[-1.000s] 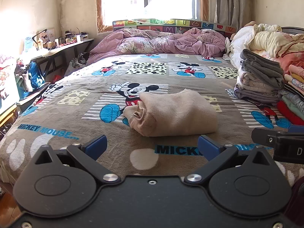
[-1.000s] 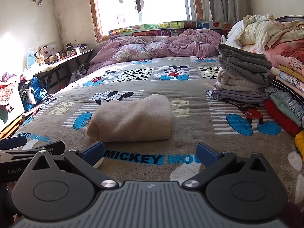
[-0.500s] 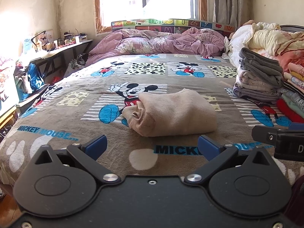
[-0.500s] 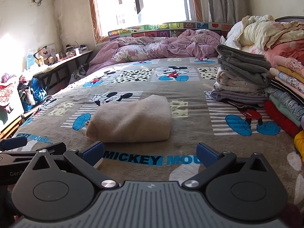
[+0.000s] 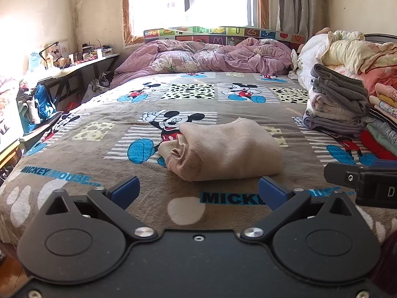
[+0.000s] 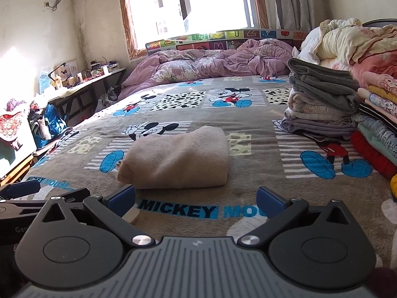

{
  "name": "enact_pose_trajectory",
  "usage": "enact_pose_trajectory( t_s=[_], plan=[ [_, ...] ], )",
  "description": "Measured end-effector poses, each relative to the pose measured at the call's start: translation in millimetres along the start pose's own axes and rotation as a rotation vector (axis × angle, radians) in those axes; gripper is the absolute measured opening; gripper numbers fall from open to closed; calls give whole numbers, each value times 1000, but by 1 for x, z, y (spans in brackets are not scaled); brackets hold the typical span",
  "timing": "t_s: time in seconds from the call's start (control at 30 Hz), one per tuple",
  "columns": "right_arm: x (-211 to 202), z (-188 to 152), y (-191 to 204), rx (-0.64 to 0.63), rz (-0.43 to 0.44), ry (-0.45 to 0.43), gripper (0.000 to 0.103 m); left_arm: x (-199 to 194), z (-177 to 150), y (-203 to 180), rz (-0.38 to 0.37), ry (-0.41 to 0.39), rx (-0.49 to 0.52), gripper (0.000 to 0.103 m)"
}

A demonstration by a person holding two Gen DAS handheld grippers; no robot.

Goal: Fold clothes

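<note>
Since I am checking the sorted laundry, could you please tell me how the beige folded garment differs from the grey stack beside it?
The beige folded garment is a single piece lying alone mid-bed, while the grey stack holds several pieces piled at the right side. The beige one sits low; the stack rises much taller. The beige is one warm colour; the stack mixes dark grey, pale and lilac layers. Both are folded and rest on the Mickey Mouse blanket.

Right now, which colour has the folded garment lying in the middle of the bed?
The folded garment is plain beige; the left wrist view shows it best.
</note>
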State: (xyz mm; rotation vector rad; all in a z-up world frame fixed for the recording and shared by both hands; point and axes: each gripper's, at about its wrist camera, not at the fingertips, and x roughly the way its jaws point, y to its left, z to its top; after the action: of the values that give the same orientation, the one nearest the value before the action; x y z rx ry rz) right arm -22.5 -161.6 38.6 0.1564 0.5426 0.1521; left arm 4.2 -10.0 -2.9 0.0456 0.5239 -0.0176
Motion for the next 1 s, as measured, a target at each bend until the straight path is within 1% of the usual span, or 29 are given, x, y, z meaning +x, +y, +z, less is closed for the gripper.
enact_pose_trajectory(
  t_s=[0.07,0.2,0.43,0.67,0.83,0.97,1.0],
  plan=[
    [7,4,-1,1,5,-3,103,6,3,0,-3,7,13,103],
    [28,5,-10,20,25,-10,103,24,11,-2,24,29,44,103],
    [79,-2,-35,77,71,-26,103,72,16,-10,50,108,99,103],
    [130,-8,-59,134,118,-43,103,116,20,-20,55,181,137,103],
    [157,-26,-84,196,175,-25,103,150,37,-8,42,189,80,103],
    [170,-26,-94,225,186,2,103,181,54,4,17,191,10,103],
    [173,-26,-97,232,189,8,103,189,58,5,15,201,7,103]
  ],
)
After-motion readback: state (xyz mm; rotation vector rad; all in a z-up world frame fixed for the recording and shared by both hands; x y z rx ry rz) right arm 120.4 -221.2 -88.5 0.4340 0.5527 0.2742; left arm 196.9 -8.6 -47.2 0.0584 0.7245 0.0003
